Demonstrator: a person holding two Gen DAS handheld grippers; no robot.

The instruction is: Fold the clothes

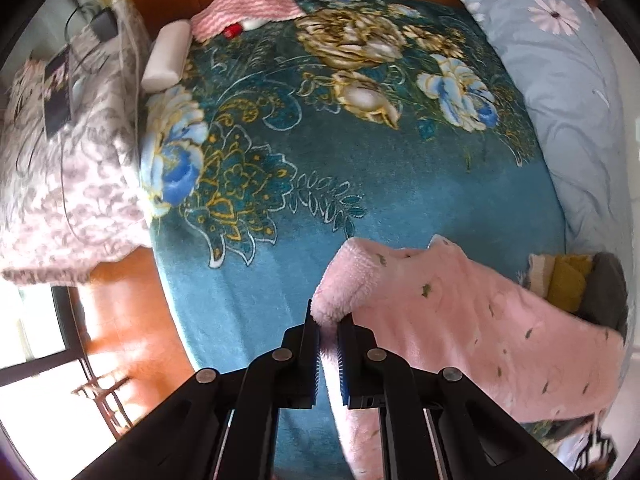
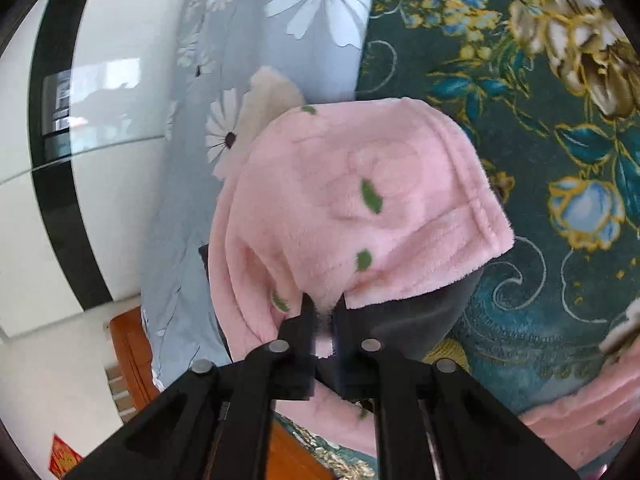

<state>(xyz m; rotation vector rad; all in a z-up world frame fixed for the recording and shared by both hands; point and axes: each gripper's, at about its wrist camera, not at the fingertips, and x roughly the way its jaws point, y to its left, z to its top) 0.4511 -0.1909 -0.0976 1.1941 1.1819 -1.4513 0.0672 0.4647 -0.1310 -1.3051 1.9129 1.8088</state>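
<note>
Fingers, left: left gripper (image 1: 329,320) is pinching a fluffy edge of the pink fleece garment (image 1: 460,320) between narrow jaws.
Fingers, right: right gripper (image 2: 324,312) is nipping another edge of the same garment (image 2: 352,200), jaws close together.
Garment: it is hanging and draping between both grips over the teal floral blanket (image 1: 320,140) on the bed, near a small pile of clothes (image 1: 576,280).
Risk: thick pile is likely slipping from such shallow bites; uneven pulling is risking a skewed fold.
</note>
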